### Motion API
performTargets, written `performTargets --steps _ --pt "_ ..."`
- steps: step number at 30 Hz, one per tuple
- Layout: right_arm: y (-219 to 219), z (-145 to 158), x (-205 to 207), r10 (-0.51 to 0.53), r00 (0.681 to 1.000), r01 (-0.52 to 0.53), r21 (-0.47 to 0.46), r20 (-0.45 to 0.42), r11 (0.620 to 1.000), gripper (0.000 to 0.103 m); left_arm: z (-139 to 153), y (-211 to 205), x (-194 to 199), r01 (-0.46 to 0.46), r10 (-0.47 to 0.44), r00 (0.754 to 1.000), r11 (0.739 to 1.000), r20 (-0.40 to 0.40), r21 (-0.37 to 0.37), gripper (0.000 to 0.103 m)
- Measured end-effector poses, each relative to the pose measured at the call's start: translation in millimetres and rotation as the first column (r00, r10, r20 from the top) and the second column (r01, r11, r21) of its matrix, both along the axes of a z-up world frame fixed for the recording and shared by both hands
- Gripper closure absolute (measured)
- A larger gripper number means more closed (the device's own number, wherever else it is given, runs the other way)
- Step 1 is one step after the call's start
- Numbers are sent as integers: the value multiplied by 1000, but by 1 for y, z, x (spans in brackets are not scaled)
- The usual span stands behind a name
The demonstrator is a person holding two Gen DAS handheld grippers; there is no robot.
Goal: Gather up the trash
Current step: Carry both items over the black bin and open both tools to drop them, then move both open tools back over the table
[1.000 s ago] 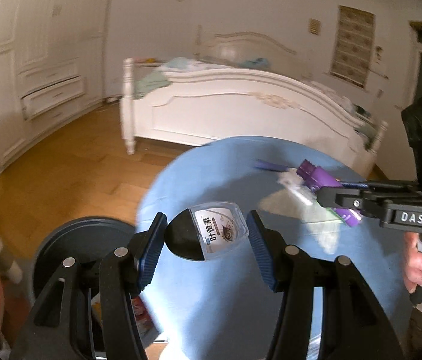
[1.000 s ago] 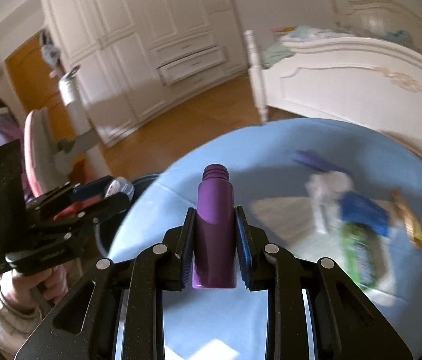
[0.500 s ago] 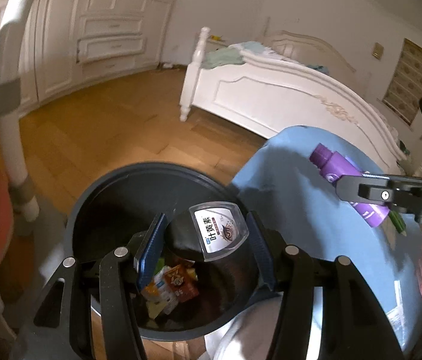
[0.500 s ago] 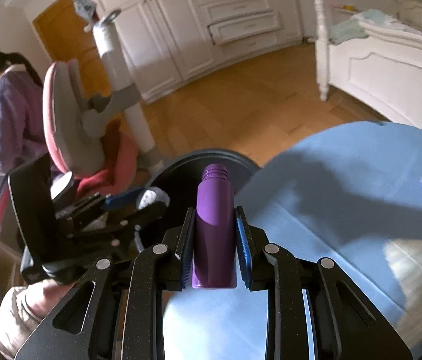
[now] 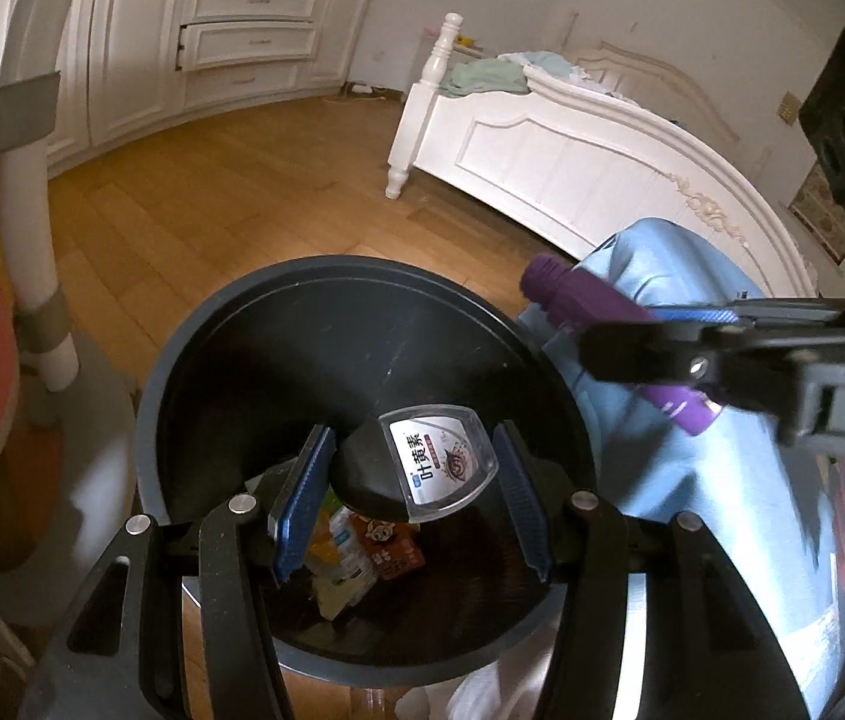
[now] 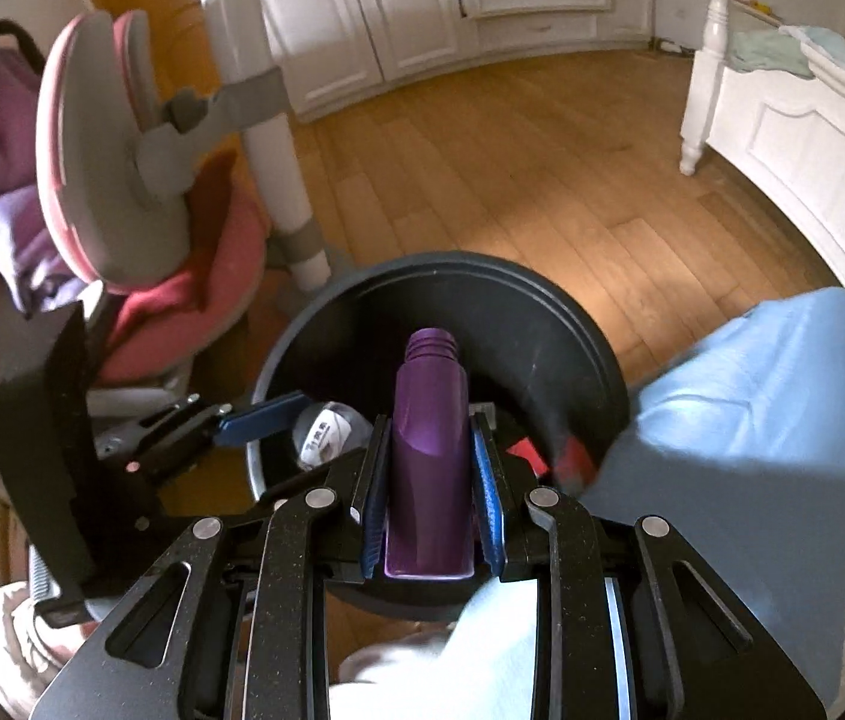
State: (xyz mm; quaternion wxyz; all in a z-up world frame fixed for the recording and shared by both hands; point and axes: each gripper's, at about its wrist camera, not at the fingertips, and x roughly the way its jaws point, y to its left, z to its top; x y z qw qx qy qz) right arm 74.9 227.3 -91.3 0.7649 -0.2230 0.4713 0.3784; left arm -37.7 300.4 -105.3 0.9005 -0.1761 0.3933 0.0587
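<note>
My left gripper (image 5: 416,471) is shut on a small black and clear plastic package (image 5: 440,471) with a white printed label. It hangs over the mouth of a dark round trash bin (image 5: 326,267). My right gripper (image 6: 430,450) is shut on a purple tube (image 6: 430,420) with a threaded neck, held over the near side of the same bin (image 6: 542,294). The left wrist view shows the purple tube (image 5: 590,300) coming in from the right, above the bin's rim. The left gripper (image 6: 278,414) and its package (image 6: 326,432) sit at the bin's left side in the right wrist view.
Several colourful wrappers (image 5: 374,546) lie at the bottom of the bin. A blue tablecloth (image 6: 752,420) hangs right of it. A pink chair (image 6: 140,240) and a white pole (image 6: 284,168) stand to the left. A white bed (image 5: 572,150) lies beyond bare wooden floor (image 6: 542,138).
Both grippers swung left and down from over the blue table to over the bin, carrying the package and the purple tube. Neither grip changed.
</note>
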Motion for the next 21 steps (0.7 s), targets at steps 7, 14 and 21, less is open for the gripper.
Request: performTargets --steps 7,14,21 --pt "3 -13 5 -14 999 14 -10 -35 1000 75 1 -1 4 -3 3 1000 1000 -17 18 47" --pt "-19 3 4 -43 999 43 69 -7 997 36 13 -6 5 -7 7 1000 999 -6 49 31" --pt "-75 41 2 -100 995 98 214 -4 972 36 36 -30 12 58 -59 998 995 22 78 31"
